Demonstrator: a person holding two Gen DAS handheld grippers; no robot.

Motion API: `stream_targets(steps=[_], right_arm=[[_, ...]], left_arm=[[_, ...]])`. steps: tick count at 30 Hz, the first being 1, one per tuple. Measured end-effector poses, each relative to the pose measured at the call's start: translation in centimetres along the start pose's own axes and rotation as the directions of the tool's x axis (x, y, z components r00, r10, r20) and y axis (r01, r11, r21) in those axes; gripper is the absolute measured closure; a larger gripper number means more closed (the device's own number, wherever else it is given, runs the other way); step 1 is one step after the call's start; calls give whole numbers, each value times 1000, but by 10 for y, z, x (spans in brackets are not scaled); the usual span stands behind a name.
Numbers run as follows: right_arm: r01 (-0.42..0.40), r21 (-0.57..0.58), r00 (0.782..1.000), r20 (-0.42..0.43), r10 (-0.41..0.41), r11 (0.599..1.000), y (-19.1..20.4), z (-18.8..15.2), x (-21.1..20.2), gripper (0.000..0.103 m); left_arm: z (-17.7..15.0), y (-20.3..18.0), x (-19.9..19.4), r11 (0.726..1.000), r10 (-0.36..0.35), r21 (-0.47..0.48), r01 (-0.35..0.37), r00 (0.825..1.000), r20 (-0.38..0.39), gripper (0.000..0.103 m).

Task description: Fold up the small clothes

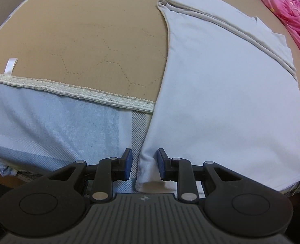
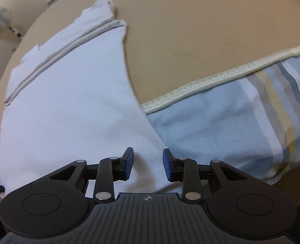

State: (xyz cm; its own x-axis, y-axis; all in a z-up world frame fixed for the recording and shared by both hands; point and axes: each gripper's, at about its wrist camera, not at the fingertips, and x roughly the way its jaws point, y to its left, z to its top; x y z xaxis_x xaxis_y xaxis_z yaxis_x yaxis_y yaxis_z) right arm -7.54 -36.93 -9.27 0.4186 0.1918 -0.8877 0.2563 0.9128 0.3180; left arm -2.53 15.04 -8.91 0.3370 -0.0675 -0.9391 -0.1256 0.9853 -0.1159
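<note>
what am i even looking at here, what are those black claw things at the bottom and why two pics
Those black claws are handheld two-finger grippers, one in each of a person's hands, each with a camera looking along its fingers, hence two pictures. The left gripper and right gripper are both open, holding nothing. Each sits at a near corner of a pale blue garment, already partly folded, lying on a tan quilted mat. The mat has a cream trim and lies over a blue striped sheet. A pink quilt is at the far right.

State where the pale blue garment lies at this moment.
The pale blue garment lies flat on the tan mat, right of centre in the left wrist view, its near hem overhanging the lace-trimmed edge between both open claws.
</note>
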Motion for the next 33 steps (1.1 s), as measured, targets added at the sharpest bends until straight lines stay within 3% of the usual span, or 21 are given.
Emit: stream_targets(steps=[7, 19, 33], right_arm=[[42, 12, 999, -7, -42, 999, -5, -2, 3, 70], [56, -53, 998, -40, -58, 997, 2, -4, 11, 69], [96, -81, 995, -15, -97, 992, 8, -6, 9, 68]], left_arm=[[-3, -3, -2, 1000, 3, 6, -3, 1000, -8, 80], [-3, -6, 3, 1000, 15, 8, -15, 1000, -20, 80], [-4, -9, 4, 999, 28, 19, -28, 999, -17, 80]])
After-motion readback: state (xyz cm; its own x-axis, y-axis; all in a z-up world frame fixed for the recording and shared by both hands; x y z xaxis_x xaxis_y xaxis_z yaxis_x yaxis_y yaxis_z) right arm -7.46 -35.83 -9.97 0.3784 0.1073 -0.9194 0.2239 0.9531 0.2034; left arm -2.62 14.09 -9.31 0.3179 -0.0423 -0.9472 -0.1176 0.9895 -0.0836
